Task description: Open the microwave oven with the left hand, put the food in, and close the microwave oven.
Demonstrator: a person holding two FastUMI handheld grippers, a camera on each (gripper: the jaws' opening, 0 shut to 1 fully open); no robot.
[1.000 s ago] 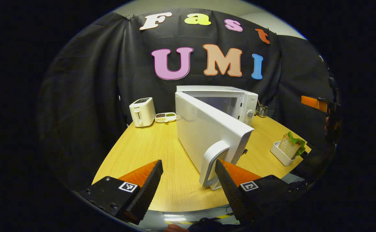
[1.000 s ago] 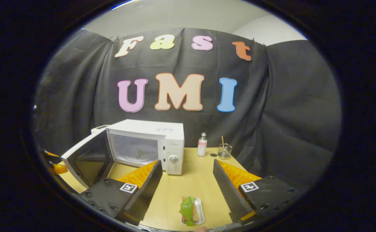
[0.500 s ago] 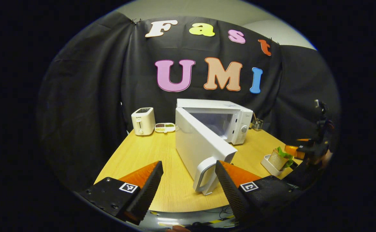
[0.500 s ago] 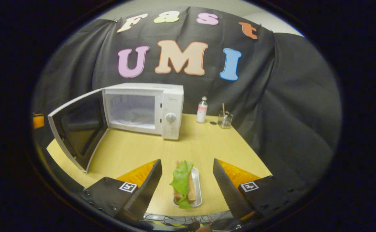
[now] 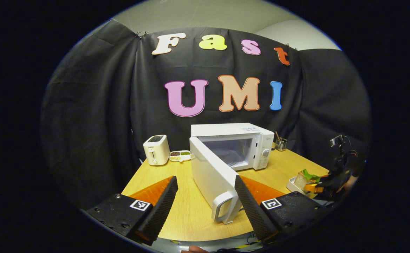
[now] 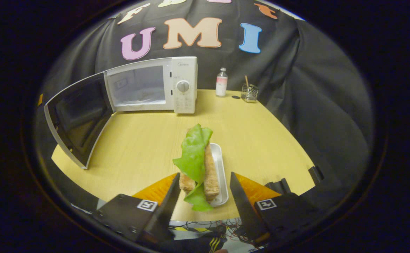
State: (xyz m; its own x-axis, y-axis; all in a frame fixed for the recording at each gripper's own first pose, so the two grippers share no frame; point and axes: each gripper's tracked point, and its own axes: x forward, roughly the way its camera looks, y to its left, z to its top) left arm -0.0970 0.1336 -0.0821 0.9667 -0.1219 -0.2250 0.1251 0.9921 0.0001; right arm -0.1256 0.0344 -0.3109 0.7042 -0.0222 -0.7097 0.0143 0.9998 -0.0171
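The wooden counter [image 6: 261,140] is carrying everything, and the white microwave [image 6: 182,75] is sitting at its back with its door [image 6: 76,119] swung wide open to the left, cavity showing. In the left gripper view the door's handle [image 5: 222,211] is standing just ahead of the left hand-held gripper [image 5: 206,203], whose fingers are spread apart and holding nothing.

Nearer the front edge, the sandwich [image 6: 199,165] is standing on edge in a small white tray [image 6: 222,168], lettuce drooping over one side. Its long axis is running from the front edge of the counter back toward the microwave. The right hand-held gripper [image 6: 205,196] is hanging over the near end of it, fingers apart on either side and not pressing.

To my eye the bread is going to be soft and light, easy to crush, and the lettuce loose enough to slip out. The stiffer tray looks the safer place to take hold, or else a gentle pinch across the two bread faces low down, keeping it upright.

Farther off, a toaster [image 5: 155,150] and a bottle [image 6: 221,82] are standing by.
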